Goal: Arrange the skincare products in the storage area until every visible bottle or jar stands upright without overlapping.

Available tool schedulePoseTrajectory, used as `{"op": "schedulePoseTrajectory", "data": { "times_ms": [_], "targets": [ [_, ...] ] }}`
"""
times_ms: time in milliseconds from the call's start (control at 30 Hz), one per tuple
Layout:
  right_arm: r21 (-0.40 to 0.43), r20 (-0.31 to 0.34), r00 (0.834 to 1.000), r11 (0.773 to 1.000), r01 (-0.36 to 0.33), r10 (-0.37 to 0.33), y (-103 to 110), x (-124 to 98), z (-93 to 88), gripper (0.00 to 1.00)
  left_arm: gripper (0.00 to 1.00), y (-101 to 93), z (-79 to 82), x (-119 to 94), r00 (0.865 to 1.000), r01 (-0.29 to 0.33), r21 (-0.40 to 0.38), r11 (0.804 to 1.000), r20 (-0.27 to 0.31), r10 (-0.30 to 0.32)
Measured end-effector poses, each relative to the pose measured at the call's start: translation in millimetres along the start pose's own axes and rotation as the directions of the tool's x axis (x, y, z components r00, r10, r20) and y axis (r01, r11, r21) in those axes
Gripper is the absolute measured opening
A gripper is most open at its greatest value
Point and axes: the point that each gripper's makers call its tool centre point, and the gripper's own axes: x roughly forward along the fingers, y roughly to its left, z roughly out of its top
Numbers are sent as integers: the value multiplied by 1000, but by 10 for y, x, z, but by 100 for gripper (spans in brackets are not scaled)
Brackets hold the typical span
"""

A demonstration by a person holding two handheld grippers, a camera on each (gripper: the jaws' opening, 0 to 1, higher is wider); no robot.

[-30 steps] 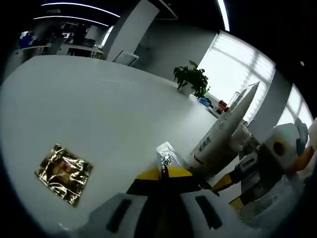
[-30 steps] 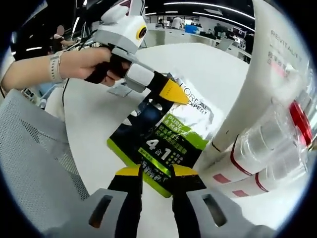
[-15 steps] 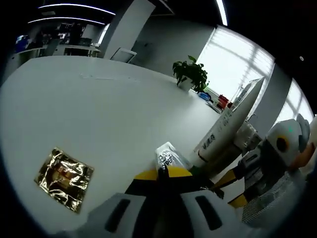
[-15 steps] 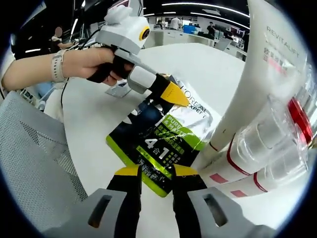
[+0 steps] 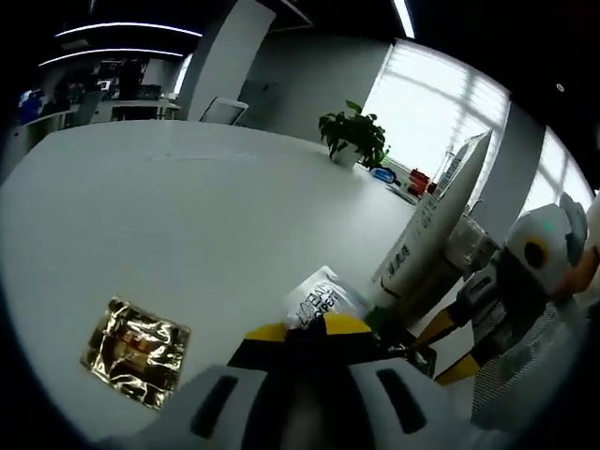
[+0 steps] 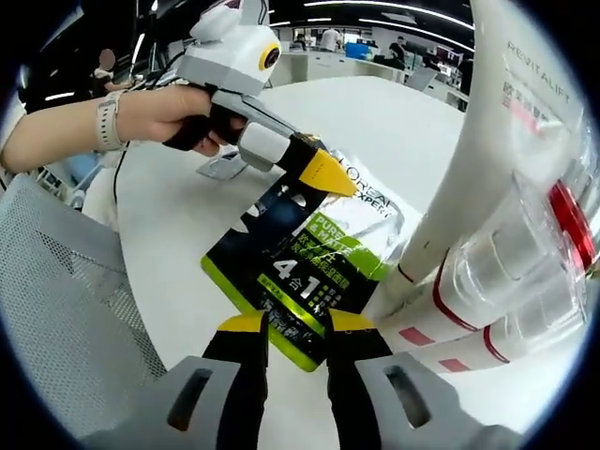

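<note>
A black, green and silver sachet [image 6: 314, 272] is held up at a slant over the white table [image 6: 178, 234]. My left gripper [image 6: 323, 173], held by a hand [image 6: 159, 117], is shut on its silver top edge [image 5: 319, 300]. In the left gripper view, the left gripper [image 5: 305, 330] has its yellow tips pressed together. My right gripper [image 6: 295, 323] is open, and the sachet's lower edge sits in the gap between its jaws. A tall white tube [image 6: 487, 141] stands upright just right of the sachet. The tube [image 5: 431, 225] and the right gripper [image 5: 450, 349] appear in the left gripper view.
Clear bottles with red bands [image 6: 525, 272] lie stacked at the tube's foot. A gold foil sachet [image 5: 136, 349] lies flat on the table [image 5: 187, 216]. A potted plant [image 5: 352, 136] stands at the far edge. A grey mesh chair back [image 6: 56, 309] is at the left.
The left gripper view has shifted slightly. The left gripper stays shut on the sachet's top, and the right jaws keep the same gap around its lower edge.
</note>
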Motion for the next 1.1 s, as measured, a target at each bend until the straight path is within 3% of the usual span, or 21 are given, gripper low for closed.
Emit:
{"op": "schedulePoseTrajectory", "data": {
  "times_ms": [33, 133, 267, 367, 467, 600, 767, 1100],
  "targets": [
    [0, -2, 1000, 1000, 1, -1, -2, 1, -1, 24, 7, 73, -3, -8, 1000, -30, -12, 999, -2, 30],
    [5, -1, 1000, 1000, 1, -1, -4, 1, -5, 24, 8, 100, 36, -40, 999, -42, 7, 999, 13, 41],
    [-4, -3, 1000, 1000, 2, -2, 2, -2, -7, 24, 15, 192, 110, -97, 996, -89, 50, 995, 34, 88],
    [0, -5, 1000, 1000, 2, -2, 2, -1, -9, 24, 16, 274, 177, -147, 993, -110, 33, 993, 56, 108],
    [-3, -7, 1000, 1000, 4, -4, 1, 3, -8, 24, 20, 322, 196, -203, 989, -141, 77, 987, 60, 137],
    [0, -6, 1000, 1000, 5, -5, 0, 4, -9, 24, 22, 168, 174, -247, 990, -136, 186, 973, 48, 129],
    [-3, -6, 1000, 1000, 3, -3, -2, 6, -7, 24, 23, -3, 65, -236, 993, -118, 253, 960, 6, 120],
    [-2, -3, 1000, 1000, 3, -3, -4, 6, -7, 24, 28, 54, -60, -172, 989, -123, 268, 956, -43, 139]
  ]
}}
